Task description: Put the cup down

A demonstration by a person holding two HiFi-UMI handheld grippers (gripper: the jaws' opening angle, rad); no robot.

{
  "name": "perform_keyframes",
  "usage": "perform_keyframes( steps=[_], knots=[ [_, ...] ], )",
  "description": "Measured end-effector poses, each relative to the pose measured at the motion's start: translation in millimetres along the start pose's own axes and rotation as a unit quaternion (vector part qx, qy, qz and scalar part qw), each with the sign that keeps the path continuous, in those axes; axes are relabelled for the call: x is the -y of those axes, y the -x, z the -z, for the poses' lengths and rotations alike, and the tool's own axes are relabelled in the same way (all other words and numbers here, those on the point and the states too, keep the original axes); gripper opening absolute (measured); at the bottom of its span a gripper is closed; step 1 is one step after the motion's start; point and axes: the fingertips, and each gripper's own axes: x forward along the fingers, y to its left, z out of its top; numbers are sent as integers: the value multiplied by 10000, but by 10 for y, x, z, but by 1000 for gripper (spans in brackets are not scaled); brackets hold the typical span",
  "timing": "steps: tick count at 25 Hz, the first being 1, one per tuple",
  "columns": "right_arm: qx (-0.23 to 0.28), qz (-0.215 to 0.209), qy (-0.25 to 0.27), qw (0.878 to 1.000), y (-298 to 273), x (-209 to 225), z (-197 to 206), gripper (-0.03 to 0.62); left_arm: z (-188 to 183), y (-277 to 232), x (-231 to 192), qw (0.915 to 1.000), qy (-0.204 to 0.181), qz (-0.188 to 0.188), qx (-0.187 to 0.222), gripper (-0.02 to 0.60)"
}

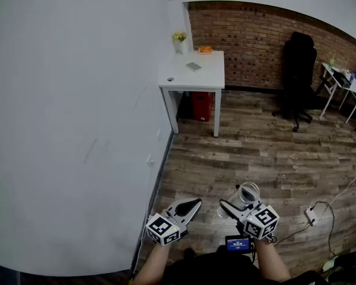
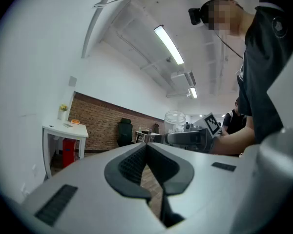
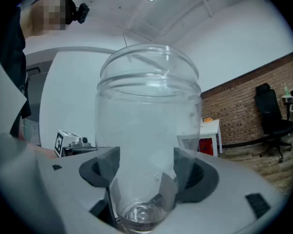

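Observation:
A clear glass cup (image 3: 146,130) stands upright between the dark pads of my right gripper (image 3: 146,165), which is shut on its lower part. In the head view the cup (image 1: 247,193) is held low in front of the person, over the wooden floor, in the right gripper (image 1: 240,199). My left gripper (image 1: 188,206) hangs beside it to the left, shut, with nothing in it. In the left gripper view its jaws (image 2: 146,149) meet at the tips, and the cup (image 2: 175,122) shows beyond them. A white table (image 1: 193,76) stands far ahead against the wall.
The table carries a small flower pot (image 1: 179,40), an orange item (image 1: 205,50) and a grey flat thing (image 1: 193,66); a red bin (image 1: 202,105) sits under it. A black office chair (image 1: 298,70) is at the brick wall. A power strip (image 1: 312,214) with cables lies on the floor at right.

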Motion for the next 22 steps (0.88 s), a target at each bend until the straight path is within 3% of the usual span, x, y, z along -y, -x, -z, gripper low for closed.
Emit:
perform_keyframes(
  steps=[22],
  knots=[
    [20, -70, -68, 10000, 49, 135, -35, 354, 18, -160, 58, 9999, -46, 18, -112, 9]
  ],
)
